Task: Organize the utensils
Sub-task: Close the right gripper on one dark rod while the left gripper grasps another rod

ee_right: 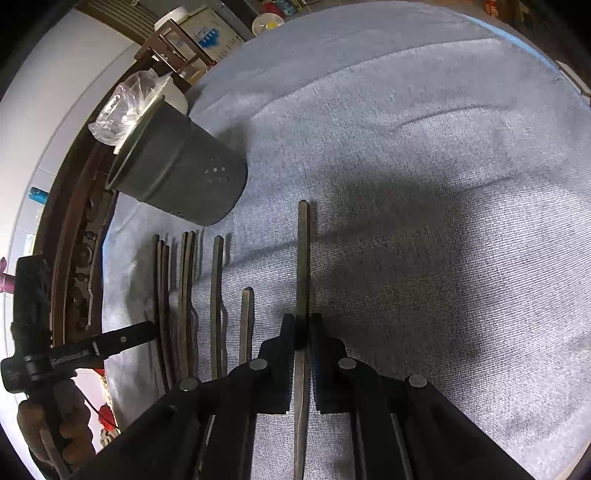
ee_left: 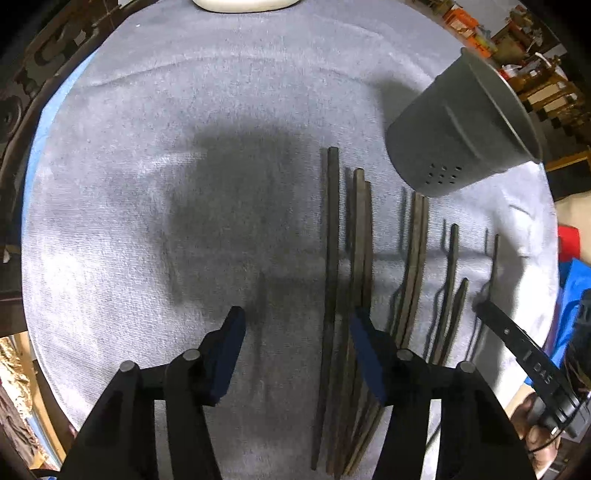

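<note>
Several dark chopsticks (ee_left: 330, 240) lie side by side on a grey cloth (ee_left: 166, 110). A grey metal holder (ee_left: 461, 129) with small holes stands beyond them, also seen in the right wrist view (ee_right: 177, 173). My left gripper (ee_left: 297, 332) points down over the leftmost chopsticks, open; one long chopstick runs between its fingers, and its right finger (ee_left: 364, 336) covers the neighbouring pair. From the right wrist view, the left gripper (ee_right: 147, 328) meets the leftmost sticks (ee_right: 162, 295). My right gripper (ee_right: 301, 321) is shut on one long chopstick (ee_right: 303, 258); the right gripper (ee_left: 480, 306) shows at the row's right end.
A white bowl (ee_left: 243, 3) sits at the cloth's far edge. A clear plastic bag (ee_right: 118, 107) lies behind the holder. The carved dark wooden table rim (ee_right: 77, 258) borders the cloth. A hand (ee_right: 62, 421) grips the left tool's handle. Bare cloth (ee_right: 443, 184) stretches right of the chopsticks.
</note>
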`<move>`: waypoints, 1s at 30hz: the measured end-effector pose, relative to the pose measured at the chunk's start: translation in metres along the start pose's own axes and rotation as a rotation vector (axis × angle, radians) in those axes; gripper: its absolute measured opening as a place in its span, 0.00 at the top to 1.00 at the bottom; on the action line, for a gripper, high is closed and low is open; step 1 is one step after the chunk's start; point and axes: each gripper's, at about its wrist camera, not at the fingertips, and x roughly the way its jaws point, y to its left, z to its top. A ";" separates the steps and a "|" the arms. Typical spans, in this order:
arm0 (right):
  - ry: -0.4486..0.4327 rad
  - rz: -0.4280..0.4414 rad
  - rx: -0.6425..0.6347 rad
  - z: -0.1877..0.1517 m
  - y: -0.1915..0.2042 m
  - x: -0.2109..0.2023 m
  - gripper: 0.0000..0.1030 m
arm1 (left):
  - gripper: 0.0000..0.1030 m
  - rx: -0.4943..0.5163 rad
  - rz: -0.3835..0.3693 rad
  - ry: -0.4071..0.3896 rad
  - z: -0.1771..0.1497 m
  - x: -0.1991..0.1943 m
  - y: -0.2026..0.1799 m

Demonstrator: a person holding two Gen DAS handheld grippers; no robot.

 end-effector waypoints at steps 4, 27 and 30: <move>-0.003 0.011 0.000 0.000 -0.005 -0.001 0.91 | 0.54 -0.008 0.001 0.010 0.013 0.003 -0.003; 0.061 -0.080 -0.067 0.009 0.024 0.007 0.91 | 0.94 0.040 -0.070 0.121 0.050 0.003 0.002; 0.081 -0.096 -0.080 0.013 0.030 0.010 0.91 | 0.94 0.060 -0.049 0.116 0.056 0.007 -0.003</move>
